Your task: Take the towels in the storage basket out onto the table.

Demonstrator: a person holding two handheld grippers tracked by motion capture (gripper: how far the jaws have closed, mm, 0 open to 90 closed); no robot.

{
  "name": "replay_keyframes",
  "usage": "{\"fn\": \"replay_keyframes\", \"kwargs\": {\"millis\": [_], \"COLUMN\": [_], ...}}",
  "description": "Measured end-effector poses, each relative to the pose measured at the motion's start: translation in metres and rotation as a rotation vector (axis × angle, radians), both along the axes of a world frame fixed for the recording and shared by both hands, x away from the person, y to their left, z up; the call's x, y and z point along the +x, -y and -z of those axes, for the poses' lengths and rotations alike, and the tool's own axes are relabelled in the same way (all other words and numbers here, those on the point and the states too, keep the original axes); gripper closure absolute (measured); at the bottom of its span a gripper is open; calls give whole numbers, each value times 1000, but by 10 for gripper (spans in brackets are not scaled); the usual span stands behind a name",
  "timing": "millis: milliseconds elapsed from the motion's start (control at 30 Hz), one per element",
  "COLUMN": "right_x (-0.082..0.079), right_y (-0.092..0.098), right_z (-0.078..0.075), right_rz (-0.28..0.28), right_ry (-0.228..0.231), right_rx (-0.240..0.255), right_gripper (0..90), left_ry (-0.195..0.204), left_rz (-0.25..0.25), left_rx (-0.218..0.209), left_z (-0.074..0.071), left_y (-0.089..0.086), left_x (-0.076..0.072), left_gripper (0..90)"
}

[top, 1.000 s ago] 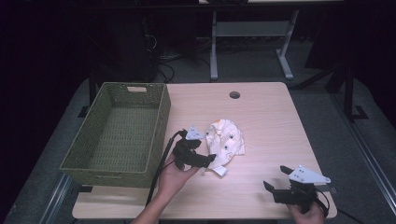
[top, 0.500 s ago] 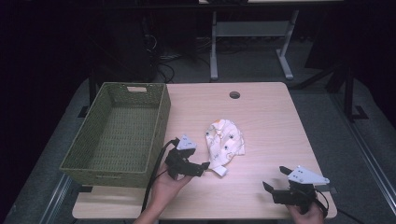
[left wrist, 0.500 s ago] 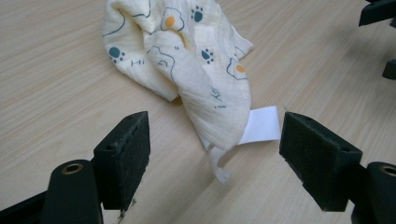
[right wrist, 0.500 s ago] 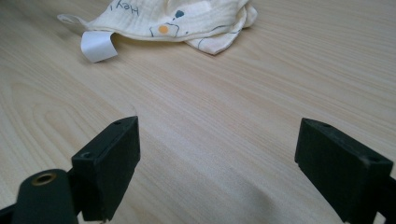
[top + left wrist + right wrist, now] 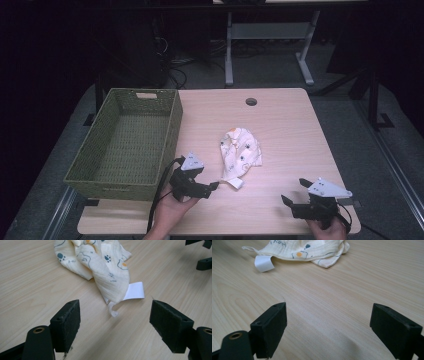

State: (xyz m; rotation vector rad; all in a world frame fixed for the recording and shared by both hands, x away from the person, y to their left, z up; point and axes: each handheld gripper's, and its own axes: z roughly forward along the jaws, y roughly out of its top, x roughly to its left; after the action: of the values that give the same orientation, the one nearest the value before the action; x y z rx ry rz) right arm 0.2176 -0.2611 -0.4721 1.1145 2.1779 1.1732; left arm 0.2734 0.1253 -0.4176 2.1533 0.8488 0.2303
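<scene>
Tabletop [image 5: 280,130]: light wood grain, round cable hole [image 5: 251,101] near the far edge. Green woven basket [image 5: 125,142] sits on its left part, nothing visible inside it.

Cloth [image 5: 240,156]: cream muslin, crumpled, lying flat on the tabletop about mid-surface, to the right of the basket and apart from it. White label tab [image 5: 236,183] sticks out at its near end.

Left gripper [image 5: 212,186]: held in the person's left hand [image 5: 175,205] at the near edge, just beside the basket's near right corner. Jaws spread wide, nothing between them. Its tips point toward the label end of the cloth, close to it but not touching.

Right gripper [image 5: 295,192]: held at the near right corner of the tabletop, well apart from the cloth. Jaws also spread wide, empty.

Left gripper view: cloth [image 5: 100,262] lies just ahead of the open jaws, with the label [image 5: 135,290] curling up toward the right jaw. Print resolves here as blue paw marks, orange dots and thin line drawings. The other gripper's black tips [image 5: 204,263] show at upper right.

Right gripper view: bare wood between the jaws; cloth [image 5: 312,251] far ahead, label [image 5: 263,263] at its left end. Printed lettering "Hey" legible on the fabric.
</scene>
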Motion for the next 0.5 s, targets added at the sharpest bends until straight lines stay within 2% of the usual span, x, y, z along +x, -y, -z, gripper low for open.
{"fn": "replay_keyframes", "kwargs": {"millis": [133, 300, 367, 433, 500], "right_x": [0, -2, -3, -4, -5], "right_y": [0, 0, 0, 0, 0], "right_z": [0, 1, 1, 1, 2], "right_rz": [-1, 4, 7, 6, 5], "right_ry": [0, -4, -5, 3, 2], "right_rx": [-1, 8, 8, 6, 6], "right_gripper": [137, 137, 137, 137, 137], "left_ry": [6, -25, -11, -15, -12], "left_rz": [-2, -34, -37, -37, -39], "left_rx": [0, -74, -84, -102, -103], "left_z": [1, 4, 3, 2, 2], "left_y": [-3, -11, -11, -11, -11], "left_x": [-4, -8, -10, -12, -12], "left_gripper": [241, 232, 229, 230, 230]}}
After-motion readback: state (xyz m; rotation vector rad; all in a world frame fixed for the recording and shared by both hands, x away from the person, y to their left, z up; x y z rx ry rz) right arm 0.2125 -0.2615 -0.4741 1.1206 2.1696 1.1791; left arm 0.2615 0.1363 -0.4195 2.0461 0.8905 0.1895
